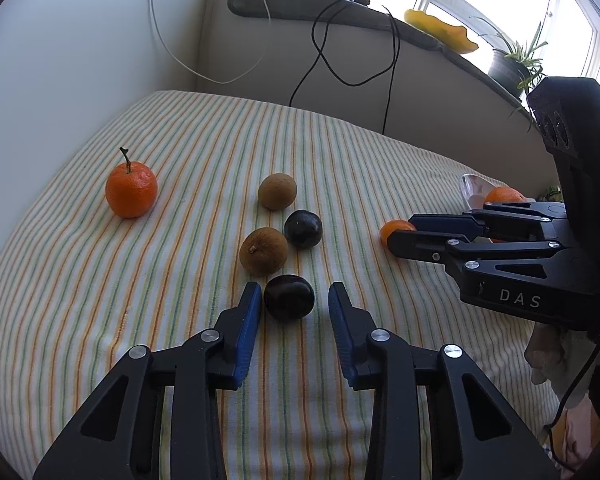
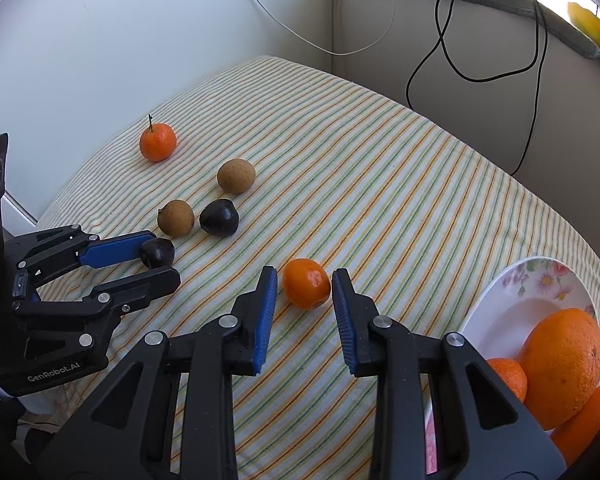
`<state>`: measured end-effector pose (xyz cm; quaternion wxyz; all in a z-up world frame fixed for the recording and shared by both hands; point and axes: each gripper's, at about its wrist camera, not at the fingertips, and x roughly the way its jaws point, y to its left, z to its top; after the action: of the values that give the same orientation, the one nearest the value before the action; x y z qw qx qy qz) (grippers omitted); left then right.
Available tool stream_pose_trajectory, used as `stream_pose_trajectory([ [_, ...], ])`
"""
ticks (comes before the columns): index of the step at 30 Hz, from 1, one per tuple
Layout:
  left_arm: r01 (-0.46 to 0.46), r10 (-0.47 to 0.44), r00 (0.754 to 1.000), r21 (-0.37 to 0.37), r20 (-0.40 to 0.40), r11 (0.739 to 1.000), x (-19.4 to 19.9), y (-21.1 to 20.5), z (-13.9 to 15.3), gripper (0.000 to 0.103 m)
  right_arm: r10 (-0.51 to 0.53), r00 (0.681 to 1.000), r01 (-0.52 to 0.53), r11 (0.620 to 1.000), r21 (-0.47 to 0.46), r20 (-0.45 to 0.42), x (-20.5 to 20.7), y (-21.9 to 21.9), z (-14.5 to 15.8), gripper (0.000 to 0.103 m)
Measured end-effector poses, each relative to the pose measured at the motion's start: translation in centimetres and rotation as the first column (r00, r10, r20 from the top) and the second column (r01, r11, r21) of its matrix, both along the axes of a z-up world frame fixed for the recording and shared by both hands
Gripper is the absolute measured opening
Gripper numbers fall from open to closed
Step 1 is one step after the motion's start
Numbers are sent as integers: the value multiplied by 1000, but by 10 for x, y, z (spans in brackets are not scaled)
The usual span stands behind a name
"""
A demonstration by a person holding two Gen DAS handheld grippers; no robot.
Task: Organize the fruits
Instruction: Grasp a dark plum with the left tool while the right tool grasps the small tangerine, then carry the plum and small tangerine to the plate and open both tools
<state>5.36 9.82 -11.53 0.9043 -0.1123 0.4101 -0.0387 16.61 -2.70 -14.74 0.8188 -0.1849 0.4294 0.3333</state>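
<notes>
A dark plum [image 1: 289,297] lies on the striped cloth between the blue pads of my left gripper [image 1: 294,289]. One pad is at its left side and a gap shows on its right, so the jaws are open around it. In the right wrist view, my right gripper [image 2: 305,276] has its pads against both sides of a small orange [image 2: 306,283] on the cloth. A stemmed mandarin [image 1: 131,189], two brown fruits [image 1: 277,191] [image 1: 263,250] and a second plum [image 1: 303,229] lie loose further back. The left gripper [image 2: 162,258] shows at the left of the right wrist view.
A flowered white plate [image 2: 500,292] at the right edge holds a big orange [image 2: 562,360] and smaller ones. Walls close the back and left. Black and white cables [image 1: 320,48] hang from a ledge with a potted plant [image 1: 512,64]. The cloth's [image 1: 80,280] edge drops off at the left.
</notes>
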Motion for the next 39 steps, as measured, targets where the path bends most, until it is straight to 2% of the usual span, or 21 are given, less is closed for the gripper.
stream_pose_trajectory([
  [5, -3, 3, 1000, -3, 1, 1000, 1, 0, -1, 24, -3, 1000, 3, 1000, -6, -10, 2, 3, -6, 28],
  [16, -1, 1, 1000, -3, 14, 1000, -2, -2, 3, 23, -19, 1000, 19, 999, 27, -10, 0, -4, -1, 26],
  [28, 16, -15, 998, -17, 54, 1000, -13, -15, 20, 22, -30, 999, 29, 995, 100, 10, -22, -33, 26, 26],
  [39, 79, -75, 992, -39, 100, 996, -13, -44, 39, 22, -90, 994, 79, 980, 184, 54, -49, -85, 55, 26],
])
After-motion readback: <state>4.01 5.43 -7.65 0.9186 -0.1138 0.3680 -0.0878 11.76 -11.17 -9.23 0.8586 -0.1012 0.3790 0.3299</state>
